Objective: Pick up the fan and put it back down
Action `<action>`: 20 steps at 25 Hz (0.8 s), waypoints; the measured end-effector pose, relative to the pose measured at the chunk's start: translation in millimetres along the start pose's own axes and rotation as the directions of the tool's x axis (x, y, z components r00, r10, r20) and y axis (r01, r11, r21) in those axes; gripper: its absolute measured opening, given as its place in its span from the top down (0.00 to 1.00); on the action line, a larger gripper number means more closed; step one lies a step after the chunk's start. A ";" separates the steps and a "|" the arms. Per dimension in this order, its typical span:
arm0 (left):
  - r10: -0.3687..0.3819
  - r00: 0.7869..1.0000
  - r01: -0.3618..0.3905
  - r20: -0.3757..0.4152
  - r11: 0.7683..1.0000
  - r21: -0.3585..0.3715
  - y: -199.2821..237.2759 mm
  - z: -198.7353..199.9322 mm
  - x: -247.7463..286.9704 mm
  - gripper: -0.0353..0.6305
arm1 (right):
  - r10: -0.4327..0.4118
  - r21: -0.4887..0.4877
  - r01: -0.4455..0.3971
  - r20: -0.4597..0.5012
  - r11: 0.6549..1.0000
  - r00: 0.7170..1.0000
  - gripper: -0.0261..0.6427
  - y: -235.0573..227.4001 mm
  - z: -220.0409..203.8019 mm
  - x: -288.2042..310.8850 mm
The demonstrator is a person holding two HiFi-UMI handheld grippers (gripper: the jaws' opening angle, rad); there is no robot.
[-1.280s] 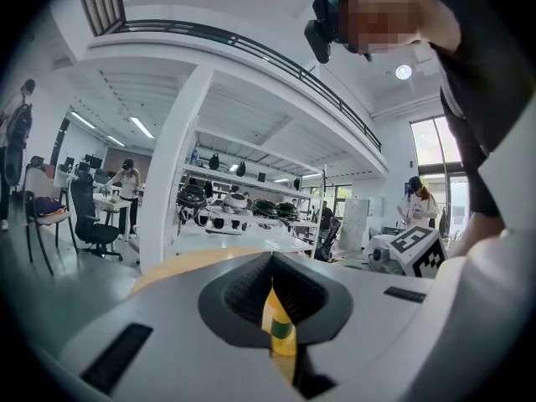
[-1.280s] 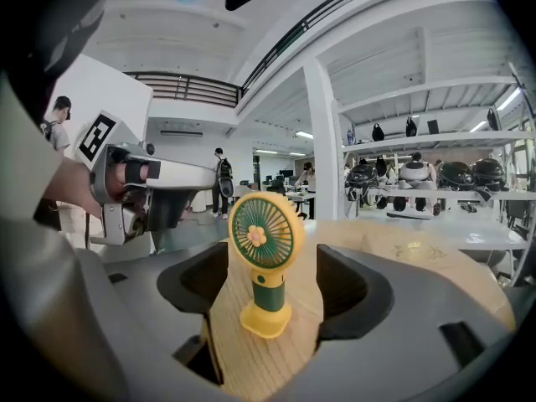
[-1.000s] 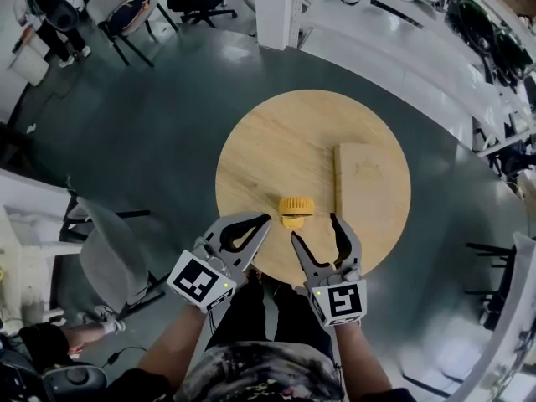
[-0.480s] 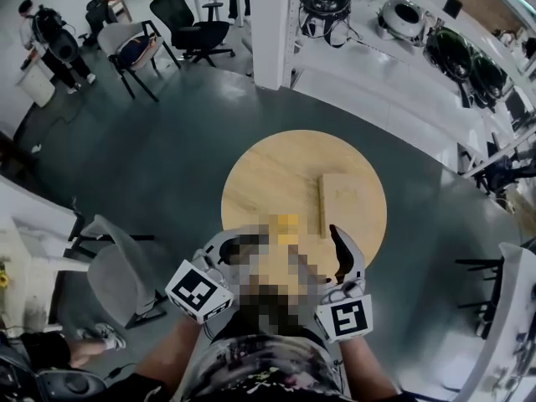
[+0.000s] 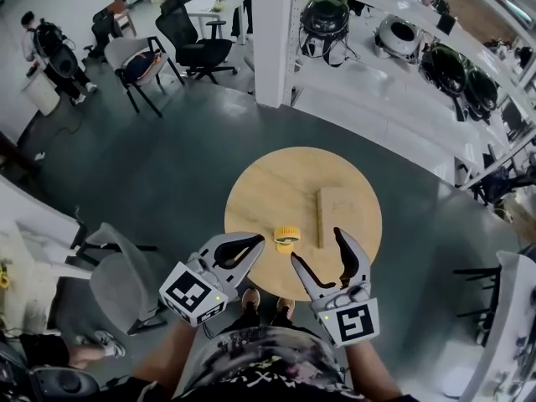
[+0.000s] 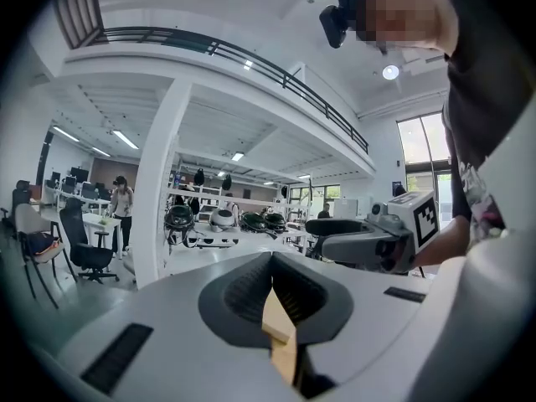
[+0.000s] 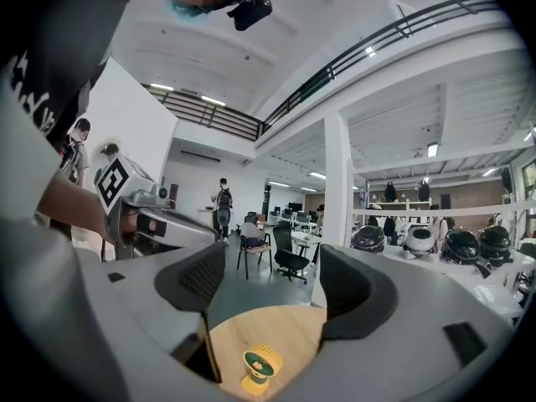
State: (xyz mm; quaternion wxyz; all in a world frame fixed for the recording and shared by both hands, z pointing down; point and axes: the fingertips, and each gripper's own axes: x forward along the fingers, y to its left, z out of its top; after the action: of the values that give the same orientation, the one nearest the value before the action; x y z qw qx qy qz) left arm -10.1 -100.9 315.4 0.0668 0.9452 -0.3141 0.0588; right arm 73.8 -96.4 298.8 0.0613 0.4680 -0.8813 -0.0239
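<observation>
**Presently ungrasped: fan on table, both grippers aloft**

Fan (image 5: 287, 238) stands upright on the round table (image 5: 276, 182), close to its near edge, and neither gripper touches it. The step is judged to lie outside any grasp: either before the pick-up or after the set-down, and the views do not settle which. A pick-up would call for lowering a gripper and closing open jaws on the fan. Both grippers are held level, side by side, pointing forward above the table's near rim. Left gripper (image 5: 258, 241) has its jaws together and empty. Right gripper (image 5: 316, 245) has its jaws apart and holds nothing.
</observation>
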 end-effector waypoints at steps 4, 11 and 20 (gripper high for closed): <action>-0.007 1.000 0.007 0.003 1.000 0.008 1.1 5.7 3.5 0.92 | 0.002 -0.004 -0.002 0.011 1.000 1.000 0.45 -3.1 6.6 -1.4; -0.024 1.000 0.024 0.006 1.000 0.017 4.2 11.2 11.2 0.92 | 0.002 -0.022 -0.001 0.017 1.000 1.000 0.45 -5.8 13.5 1.2; -0.040 0.999 0.039 0.020 0.999 0.026 3.6 16.8 16.3 0.92 | -0.003 -0.035 0.004 0.027 0.999 1.000 0.50 -6.1 13.4 2.4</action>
State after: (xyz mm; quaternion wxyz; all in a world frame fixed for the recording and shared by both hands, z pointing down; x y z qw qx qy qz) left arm 1.8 -116.1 301.7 0.0527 0.9525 -0.2953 0.0520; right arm 75.7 -102.0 285.2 0.0578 0.4680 -0.8806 -0.0458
